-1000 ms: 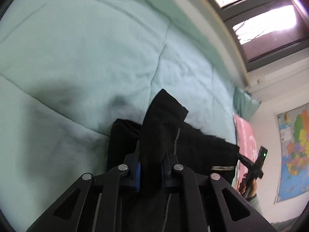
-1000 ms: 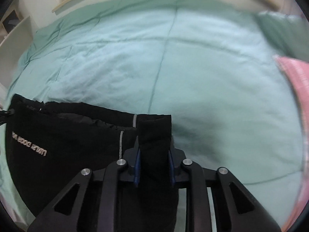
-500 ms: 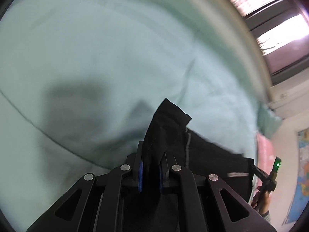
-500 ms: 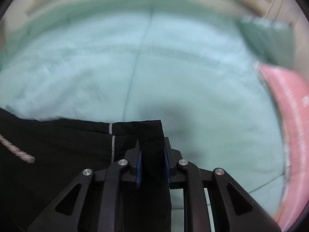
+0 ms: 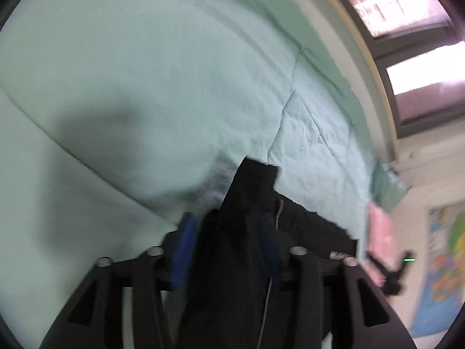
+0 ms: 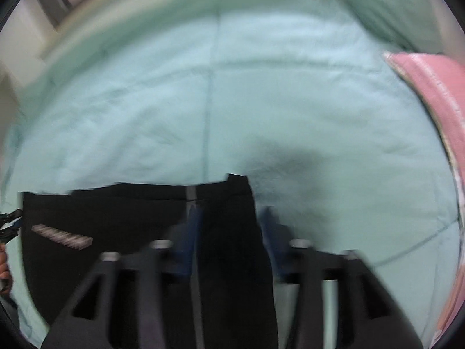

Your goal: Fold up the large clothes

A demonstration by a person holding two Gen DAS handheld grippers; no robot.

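A black garment [image 5: 247, 232] with a thin grey stripe and a white printed logo lies folded on a mint green quilt [image 5: 145, 72]. In the left wrist view my left gripper [image 5: 225, 232] has its jaws spread, with the garment's corner loose between the blue pads. In the right wrist view the garment [image 6: 116, 221] stretches to the left, and my right gripper [image 6: 229, 229] also has its jaws apart around the garment's other corner. Both frames are blurred by motion.
A pink pillow [image 6: 436, 101] and a green pillow [image 6: 401, 17] lie at the right of the quilt [image 6: 232, 87]. A window [image 5: 412, 43] and a wall map [image 5: 441, 261] are beyond the bed. The other gripper shows at the right edge of the left view.
Both grippers were shut on the garment's corners and have now opened, letting the cloth go. The garment has come down onto the quilt.
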